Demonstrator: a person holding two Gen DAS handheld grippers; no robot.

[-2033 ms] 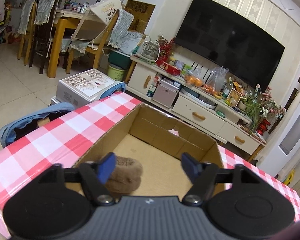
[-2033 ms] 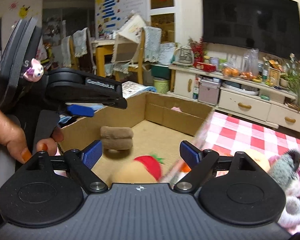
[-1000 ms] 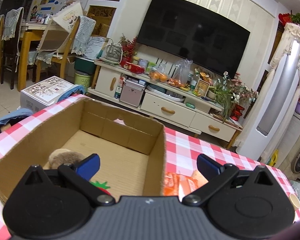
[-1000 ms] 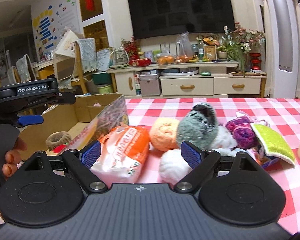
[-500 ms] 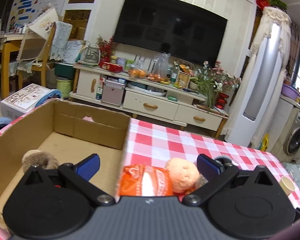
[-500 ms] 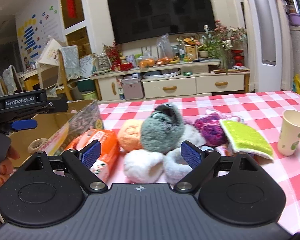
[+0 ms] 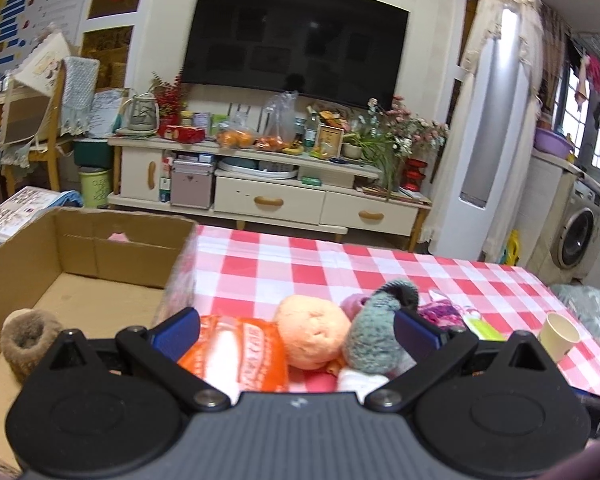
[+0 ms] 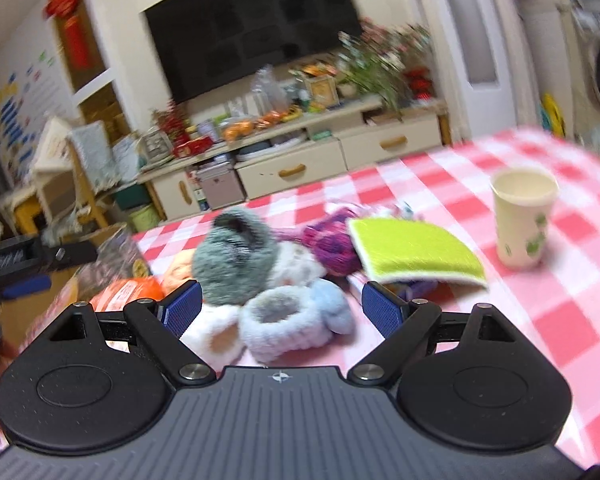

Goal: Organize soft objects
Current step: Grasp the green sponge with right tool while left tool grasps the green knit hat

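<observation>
A pile of soft things lies on the checked table. In the left wrist view my left gripper [image 7: 296, 332] is open above an orange packet [image 7: 240, 356], a peach plush ball [image 7: 314, 338] and a grey-green fuzzy ball [image 7: 374, 340]. The cardboard box [image 7: 80, 248] stands at the left with a brown fuzzy ring [image 7: 26, 338] inside. In the blurred right wrist view my right gripper [image 8: 281, 307] is open just over a pale blue fuzzy ring [image 8: 288, 320], with the grey-green fuzzy ball [image 8: 234, 258], a purple yarn ball [image 8: 332, 246] and a green sponge [image 8: 414, 254] beyond.
A paper cup [image 8: 522, 216] stands on the table at the right. A white fluffy piece [image 8: 216, 332] lies beside the blue ring. Beyond the table are a TV cabinet [image 7: 268, 196], chairs at the left and a washing machine [image 7: 576, 236] at the right.
Both grippers have swung right, away from the box and toward the pile. The right gripper has dropped closer, bringing the pale blue ring between its open fingers.
</observation>
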